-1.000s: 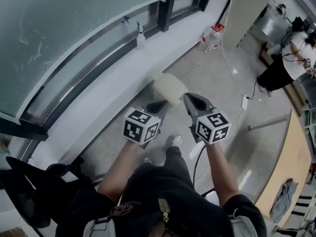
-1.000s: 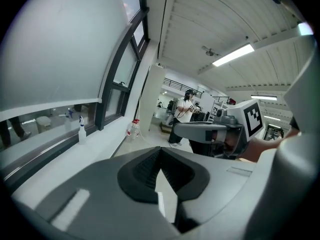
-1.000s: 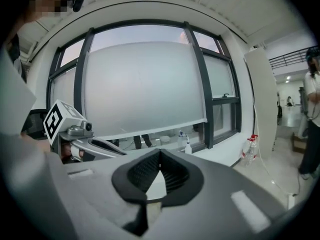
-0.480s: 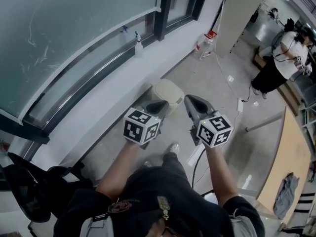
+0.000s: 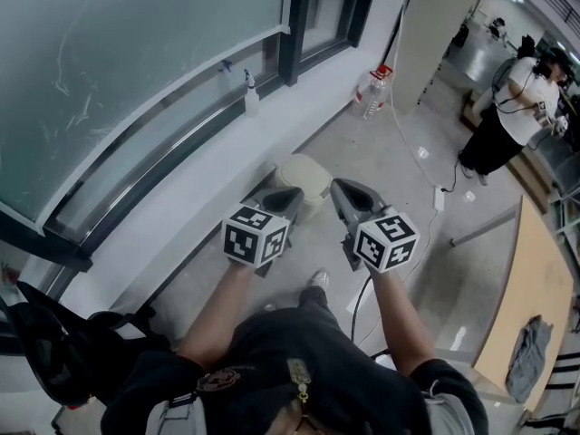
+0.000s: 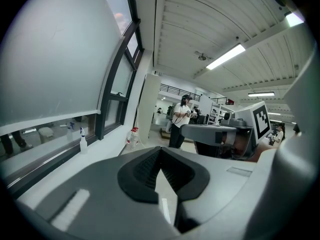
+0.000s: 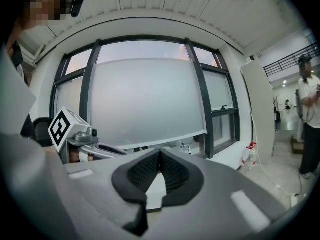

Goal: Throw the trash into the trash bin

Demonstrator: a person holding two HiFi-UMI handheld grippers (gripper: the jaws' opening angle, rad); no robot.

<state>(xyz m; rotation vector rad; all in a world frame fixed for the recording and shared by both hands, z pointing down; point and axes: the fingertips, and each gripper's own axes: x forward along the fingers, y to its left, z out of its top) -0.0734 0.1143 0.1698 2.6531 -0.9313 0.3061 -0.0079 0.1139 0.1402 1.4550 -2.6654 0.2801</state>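
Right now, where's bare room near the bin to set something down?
Free: floor between the bin and the water bottle; white ledge left of the bin, short of the spray bottle. Crowded: cable and power strip to the right, black bag at lower left.

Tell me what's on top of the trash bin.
The trash bin shows only its closed cream top, with nothing lying on it. The left gripper covers its near edge, and the closed top hides the inside.
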